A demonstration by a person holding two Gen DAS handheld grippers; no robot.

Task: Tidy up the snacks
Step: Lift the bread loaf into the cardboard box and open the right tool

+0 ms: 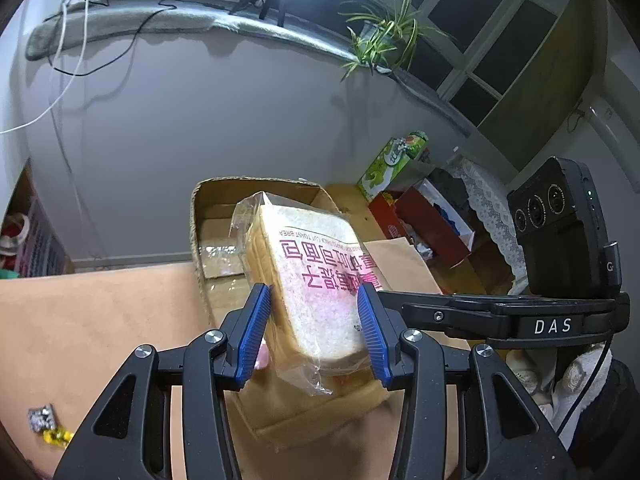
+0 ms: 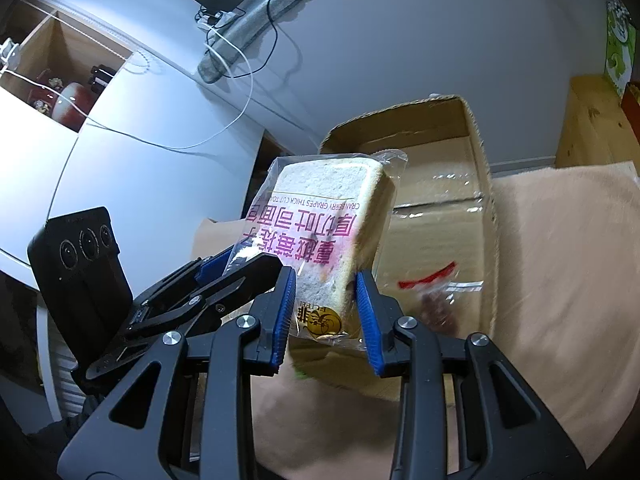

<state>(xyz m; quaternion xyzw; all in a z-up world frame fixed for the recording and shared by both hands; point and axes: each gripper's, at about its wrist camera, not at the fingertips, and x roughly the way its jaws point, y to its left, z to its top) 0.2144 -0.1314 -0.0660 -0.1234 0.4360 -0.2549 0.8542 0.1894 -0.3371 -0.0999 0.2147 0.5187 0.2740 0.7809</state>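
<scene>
A clear bag of thick-cut toast bread (image 1: 316, 280) with pink lettering hangs in the air over an open cardboard box (image 1: 218, 216). My left gripper (image 1: 314, 330) is shut on one lower side of the bread bag, its blue pads pressing the loaf. My right gripper (image 2: 326, 312) is shut on the other lower side of the same bread bag (image 2: 332, 220). In the right wrist view the left gripper (image 2: 224, 264) reaches in from the left. The cardboard box (image 2: 476, 160) holds a clear packet with a red strip (image 2: 430, 280) on its floor.
A tan cloth (image 1: 100, 320) covers the table. Small wrapped candies (image 1: 50, 426) lie at its left front. A green carton (image 1: 390, 162) and a red box (image 1: 424, 220) stand at the right on a wooden shelf. White and black cables (image 2: 236, 80) hang on the grey wall.
</scene>
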